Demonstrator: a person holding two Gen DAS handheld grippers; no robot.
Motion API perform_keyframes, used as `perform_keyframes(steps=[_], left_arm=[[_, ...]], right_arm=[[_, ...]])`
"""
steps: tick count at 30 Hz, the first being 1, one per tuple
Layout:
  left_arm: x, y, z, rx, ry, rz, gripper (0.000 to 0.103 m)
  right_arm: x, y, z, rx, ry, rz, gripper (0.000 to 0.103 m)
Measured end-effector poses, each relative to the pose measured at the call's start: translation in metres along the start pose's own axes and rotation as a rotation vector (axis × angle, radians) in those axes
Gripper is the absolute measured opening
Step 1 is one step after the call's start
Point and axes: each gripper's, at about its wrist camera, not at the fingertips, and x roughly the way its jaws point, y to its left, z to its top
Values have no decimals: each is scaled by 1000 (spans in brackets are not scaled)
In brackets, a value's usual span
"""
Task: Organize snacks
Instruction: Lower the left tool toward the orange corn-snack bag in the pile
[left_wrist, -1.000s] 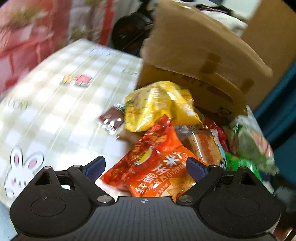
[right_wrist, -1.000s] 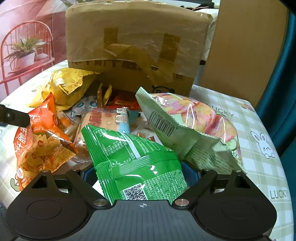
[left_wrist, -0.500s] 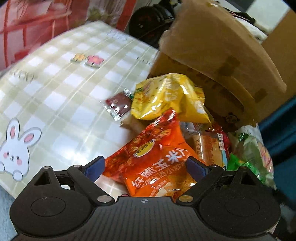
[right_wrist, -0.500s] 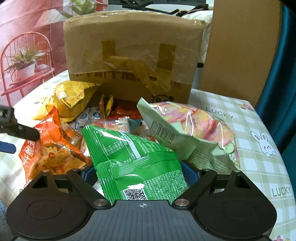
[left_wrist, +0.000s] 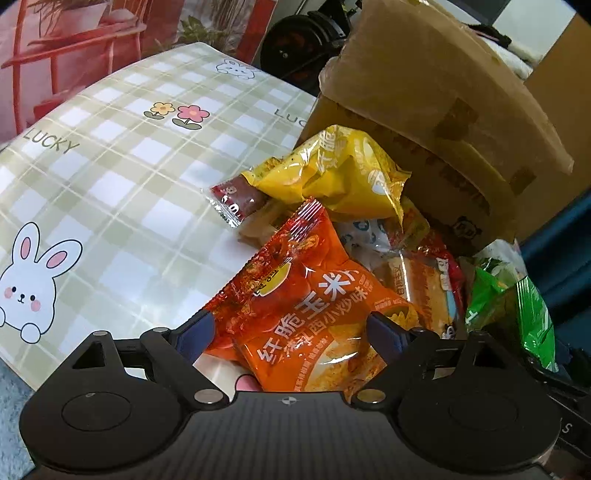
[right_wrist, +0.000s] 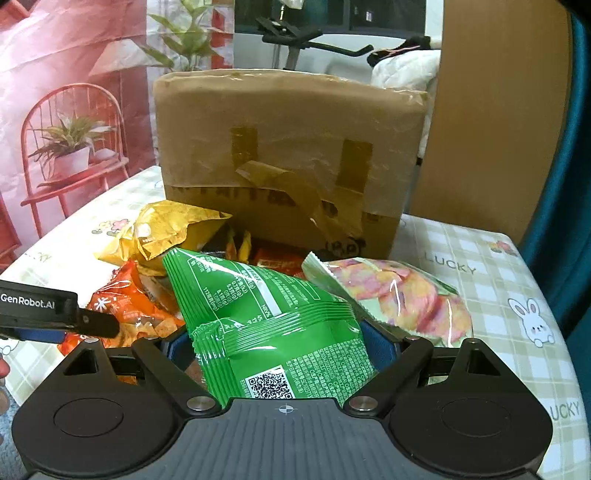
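A heap of snack bags lies before a taped cardboard box. My left gripper has its jaws on either side of an orange corn-snack bag; whether they press it I cannot tell. My right gripper is shut on a green bag and holds it raised above the heap. A yellow bag, a small red sachet, a wrapped cake and a pale bag with pink chips lie in the heap. The left gripper's finger shows in the right wrist view.
The table has a green checked cloth with rabbits, bare to the left of the heap and to the right. A brown panel and a teal curtain stand at the right. A pink backdrop is at the left.
My right gripper has risen with the green bag, now higher against the box. My left gripper has stayed around the orange bag while its view swung left and up over the table.
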Motion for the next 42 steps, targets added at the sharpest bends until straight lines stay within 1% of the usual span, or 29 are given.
perform_keyframes(steps=[1,3,5,8,13,15,17,21,24,27,29,32,36,38,40,42], left_arm=[[0,-2,-1,17,-14,11,90],[-3,-5,0,69,-69,25,89],[-4,-8,3,124,-113,26,89],[1,-13,5,182,-123,8,89],[10,-19,7,249,-146,-18,91],[19,-17,9,288,-135,-32,92],[28,-10,11,287,-118,-36,92],[38,8,19,238,-57,-25,89],[24,22,26,185,-64,-99,88],[5,28,31,188,-73,-165,89],[-5,28,29,227,-82,-177,89],[-14,27,19,334,-73,-183,89],[-24,27,-3,534,-75,-149,89],[-22,26,-11,606,-74,-118,90],[-15,27,-14,626,-73,-84,90],[-7,28,-10,603,-85,-83,90]], right_arm=[[2,0,0,3,5,2,87],[4,0,-2,9,11,7,87],[5,0,-3,6,14,8,87],[5,0,-4,7,12,8,87],[7,2,-6,3,16,14,87],[8,2,-6,5,20,15,87],[7,0,-6,10,20,17,87],[6,-4,-6,28,23,26,87],[4,-3,-5,20,17,31,87],[3,-2,-4,24,13,37,87],[2,0,-4,24,11,42,87],[1,2,-5,24,11,52,87],[-1,2,-6,26,10,56,87],[-2,2,-6,26,9,55,87],[-2,3,-6,26,10,56,87],[-2,4,-6,25,12,58,87]])
